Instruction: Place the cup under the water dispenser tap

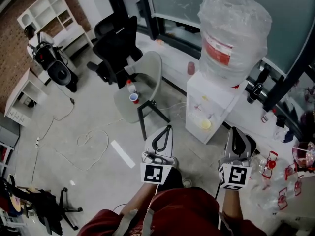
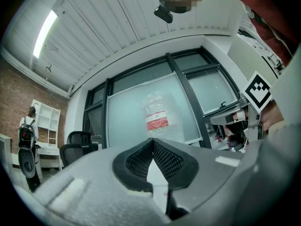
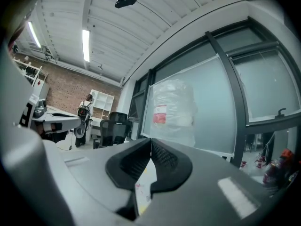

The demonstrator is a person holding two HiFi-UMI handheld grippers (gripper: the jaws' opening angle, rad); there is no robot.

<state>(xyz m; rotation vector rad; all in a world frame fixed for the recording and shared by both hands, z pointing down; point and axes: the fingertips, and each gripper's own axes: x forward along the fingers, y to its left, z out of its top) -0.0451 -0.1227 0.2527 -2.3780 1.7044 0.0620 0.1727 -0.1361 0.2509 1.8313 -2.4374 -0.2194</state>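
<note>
A small red, white and blue cup (image 1: pixel 134 98) stands on the seat of a grey chair (image 1: pixel 147 77), beside a small bottle (image 1: pixel 129 86). The white water dispenser (image 1: pixel 212 100) stands to its right, topped by a plastic-wrapped water jug (image 1: pixel 232 36) (image 2: pixel 158 116) (image 3: pixel 172 109). A yellow round thing (image 1: pixel 205 124) sits under the dispenser's taps. My left gripper (image 1: pixel 169 127) (image 2: pixel 153 139) is shut and empty, held above the floor in front of the chair. My right gripper (image 1: pixel 233 130) (image 3: pixel 150 139) is shut and empty, near the dispenser's base. Neither gripper view shows the cup.
A black office chair (image 1: pixel 116 45) stands behind the grey one. Cables (image 1: pixel 91 139) trail over the floor at left. A person with a backpack (image 1: pixel 47 53) stands far left by white shelves (image 1: pixel 49 11). Several plastic bottles (image 1: pixel 269 163) lie at right. A pink cup (image 1: pixel 191 68) sits by the window.
</note>
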